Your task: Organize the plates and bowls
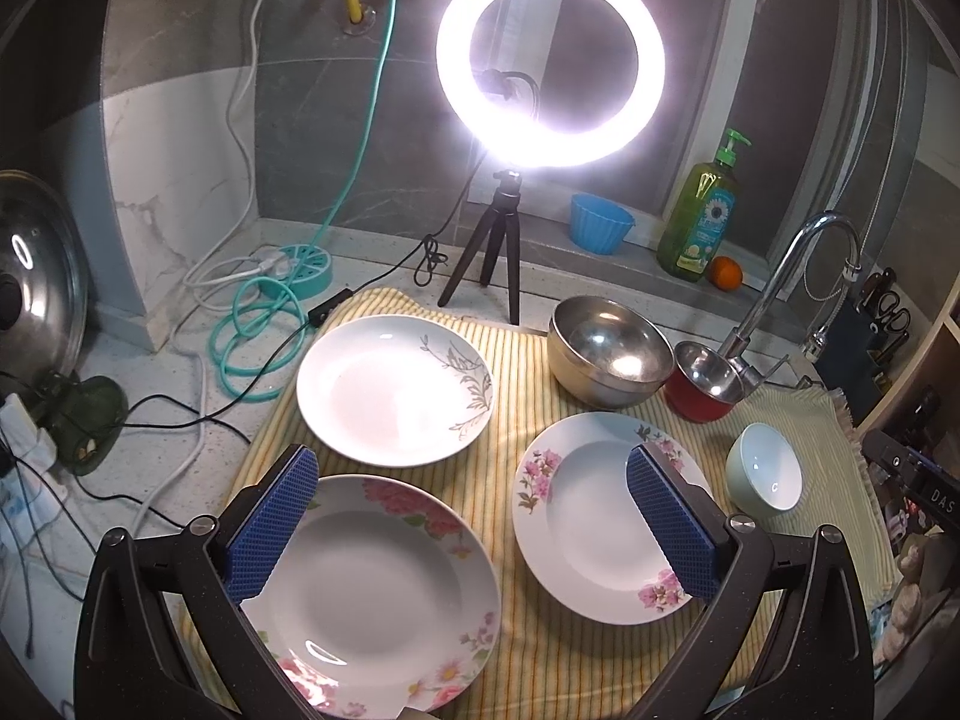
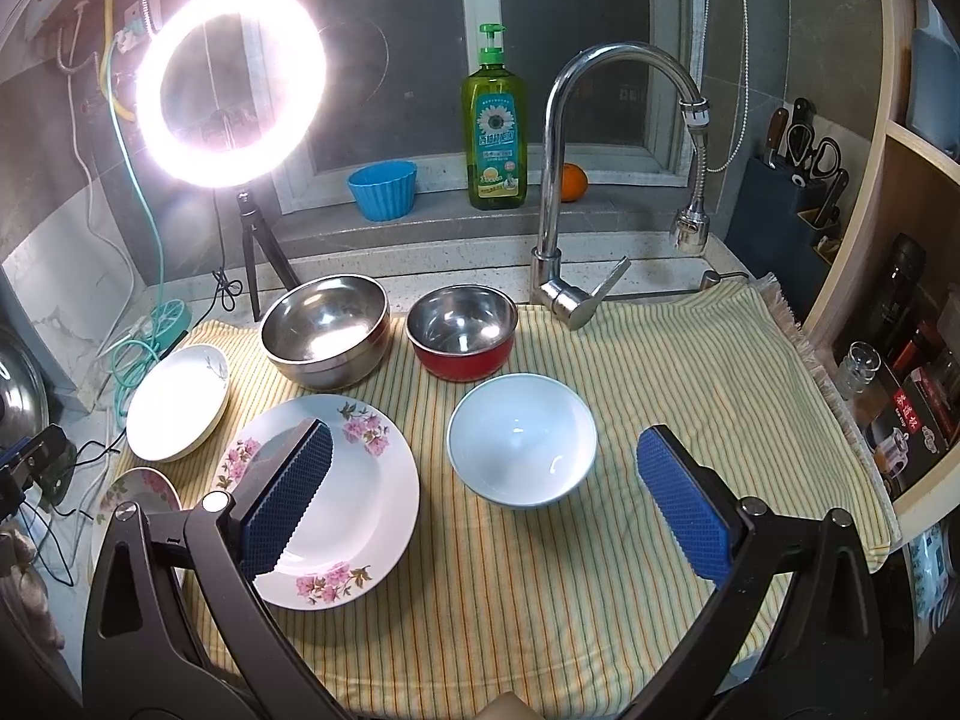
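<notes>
Three white plates lie on a yellow striped cloth (image 1: pixel 504 396): a leaf-pattern plate (image 1: pixel 393 390), a big pink-flower plate (image 1: pixel 378 594) and a pink-blossom plate (image 1: pixel 594 516). Behind stand a large steel bowl (image 1: pixel 609 360) and a red steel-lined bowl (image 1: pixel 702 381); a pale white bowl (image 1: pixel 765 474) sits at right. My left gripper (image 1: pixel 474 516) is open and empty above the two near plates. My right gripper (image 2: pixel 486 504) is open and empty, with the white bowl (image 2: pixel 522 441) between its fingers and the blossom plate (image 2: pixel 354 498) under the left finger.
A lit ring light on a tripod (image 1: pixel 549 66) stands behind the cloth. A faucet (image 2: pixel 558 192) rises at the back, with a green soap bottle (image 2: pixel 493 120), a blue cup (image 2: pixel 383 189) and an orange (image 2: pixel 573 181) on the sill. Cables (image 1: pixel 252 330) lie at left.
</notes>
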`<state>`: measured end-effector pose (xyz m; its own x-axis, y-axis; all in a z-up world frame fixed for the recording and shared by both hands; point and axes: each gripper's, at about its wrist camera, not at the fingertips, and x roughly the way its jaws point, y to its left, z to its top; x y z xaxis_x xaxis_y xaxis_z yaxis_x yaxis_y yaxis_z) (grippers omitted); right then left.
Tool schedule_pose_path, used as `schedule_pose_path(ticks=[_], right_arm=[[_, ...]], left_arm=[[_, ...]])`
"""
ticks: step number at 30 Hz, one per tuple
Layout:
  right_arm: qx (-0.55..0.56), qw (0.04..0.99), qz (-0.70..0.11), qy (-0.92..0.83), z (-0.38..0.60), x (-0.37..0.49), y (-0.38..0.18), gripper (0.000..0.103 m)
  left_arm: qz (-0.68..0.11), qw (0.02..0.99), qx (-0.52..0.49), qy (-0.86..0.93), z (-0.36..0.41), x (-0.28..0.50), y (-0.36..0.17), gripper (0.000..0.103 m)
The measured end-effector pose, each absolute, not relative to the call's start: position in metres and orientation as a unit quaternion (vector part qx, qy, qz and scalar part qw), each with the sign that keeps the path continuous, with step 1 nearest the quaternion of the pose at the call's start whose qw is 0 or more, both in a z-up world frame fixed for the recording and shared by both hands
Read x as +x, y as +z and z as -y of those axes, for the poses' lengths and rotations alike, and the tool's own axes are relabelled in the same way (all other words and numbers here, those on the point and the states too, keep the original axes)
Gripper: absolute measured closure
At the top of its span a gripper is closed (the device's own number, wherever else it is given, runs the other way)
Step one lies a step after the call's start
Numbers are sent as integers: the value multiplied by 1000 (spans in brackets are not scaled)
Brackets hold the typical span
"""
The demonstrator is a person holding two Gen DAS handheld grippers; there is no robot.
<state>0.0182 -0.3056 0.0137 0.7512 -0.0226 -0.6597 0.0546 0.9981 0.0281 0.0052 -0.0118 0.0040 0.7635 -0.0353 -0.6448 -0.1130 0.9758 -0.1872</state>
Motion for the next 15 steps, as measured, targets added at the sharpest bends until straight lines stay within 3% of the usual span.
schedule_pose_path(ticks=[15], right_arm=[[20, 934, -356, -21, 303, 22, 11, 0]], left_arm=[[-345, 932, -108, 17, 13, 7, 1, 1]])
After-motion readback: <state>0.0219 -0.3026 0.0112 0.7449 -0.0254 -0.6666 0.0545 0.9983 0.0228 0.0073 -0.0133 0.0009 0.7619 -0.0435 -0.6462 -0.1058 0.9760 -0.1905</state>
